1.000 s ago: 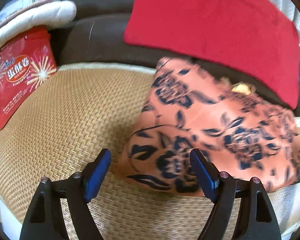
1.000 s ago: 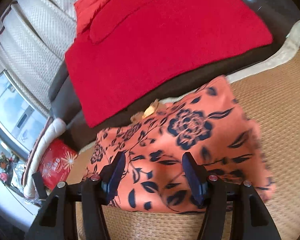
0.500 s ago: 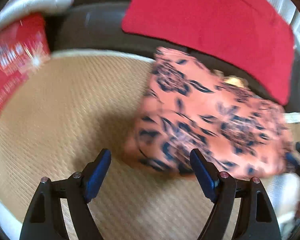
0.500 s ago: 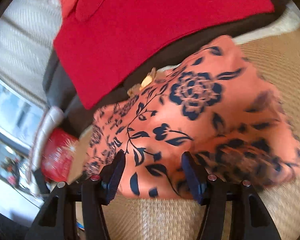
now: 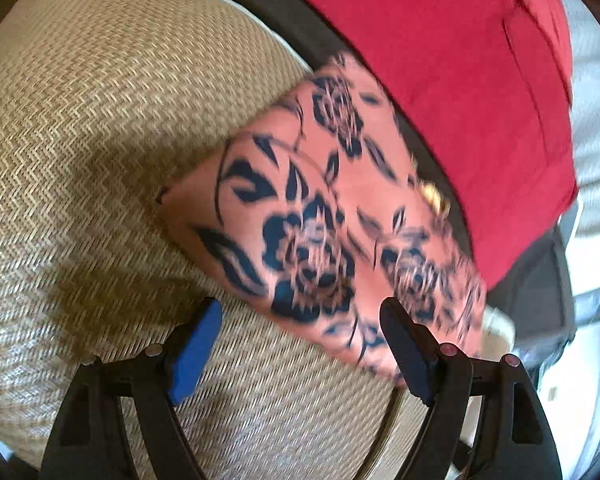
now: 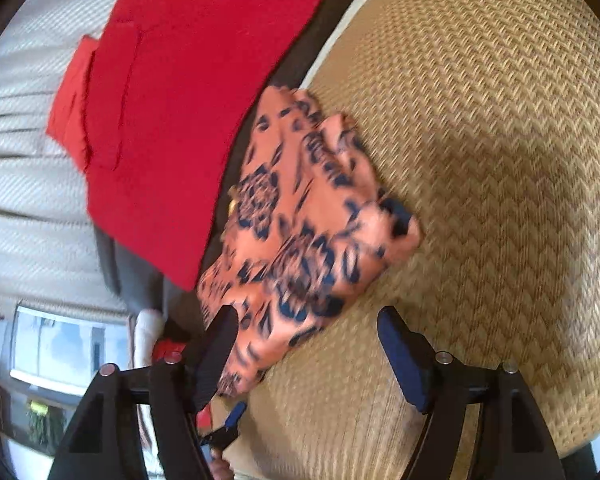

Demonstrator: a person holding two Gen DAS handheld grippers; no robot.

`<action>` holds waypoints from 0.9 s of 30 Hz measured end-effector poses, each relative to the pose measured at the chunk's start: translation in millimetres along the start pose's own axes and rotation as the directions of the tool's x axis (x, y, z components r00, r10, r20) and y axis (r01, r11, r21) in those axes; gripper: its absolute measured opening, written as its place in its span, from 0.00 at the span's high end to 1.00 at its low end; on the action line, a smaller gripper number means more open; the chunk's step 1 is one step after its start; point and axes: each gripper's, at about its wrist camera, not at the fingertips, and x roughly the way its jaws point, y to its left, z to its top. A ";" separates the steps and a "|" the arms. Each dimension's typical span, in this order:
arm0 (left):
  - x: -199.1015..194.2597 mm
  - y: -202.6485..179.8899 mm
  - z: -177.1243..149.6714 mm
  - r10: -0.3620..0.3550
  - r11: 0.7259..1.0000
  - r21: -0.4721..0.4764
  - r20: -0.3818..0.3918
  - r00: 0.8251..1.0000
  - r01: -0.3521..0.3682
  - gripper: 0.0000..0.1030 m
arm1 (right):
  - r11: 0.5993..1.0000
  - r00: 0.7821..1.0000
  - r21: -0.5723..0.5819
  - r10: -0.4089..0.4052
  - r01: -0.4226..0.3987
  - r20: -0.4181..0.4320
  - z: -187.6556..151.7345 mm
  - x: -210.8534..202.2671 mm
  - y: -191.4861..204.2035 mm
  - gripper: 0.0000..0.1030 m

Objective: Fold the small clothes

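An orange garment with dark blue flowers [image 5: 312, 220] lies bunched on a woven straw mat [image 5: 100, 120], its far side against a dark sofa back. My left gripper [image 5: 300, 348] hovers open just above its near edge, with only the hem showing between the fingers. In the right wrist view the same garment [image 6: 308, 232] runs diagonally across the mat [image 6: 480, 160]. My right gripper [image 6: 310, 356] is over the garment's other end and its jaws are opening. The cloth's corner lies by the left finger [image 6: 216, 348], and neither pad presses on it.
A red cloth [image 5: 440, 60] drapes over the dark sofa back [image 5: 540, 292] behind the garment, also as red cloth [image 6: 172, 100]. White textured fabric [image 6: 28, 200] and a window [image 6: 60, 344] are beyond. A red packet [image 6: 168, 350] sits past the mat's end.
Both views have rolled, so the garment now runs diagonally. Both grippers have come lower and closer to its ends. The right jaws stand wider than before.
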 end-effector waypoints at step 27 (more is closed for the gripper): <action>-46.9 39.9 -12.3 0.090 0.995 0.026 0.045 0.995 -0.092 0.84 | 0.920 0.925 -0.204 -0.279 0.334 0.258 -1.6 57.1 52.9 0.82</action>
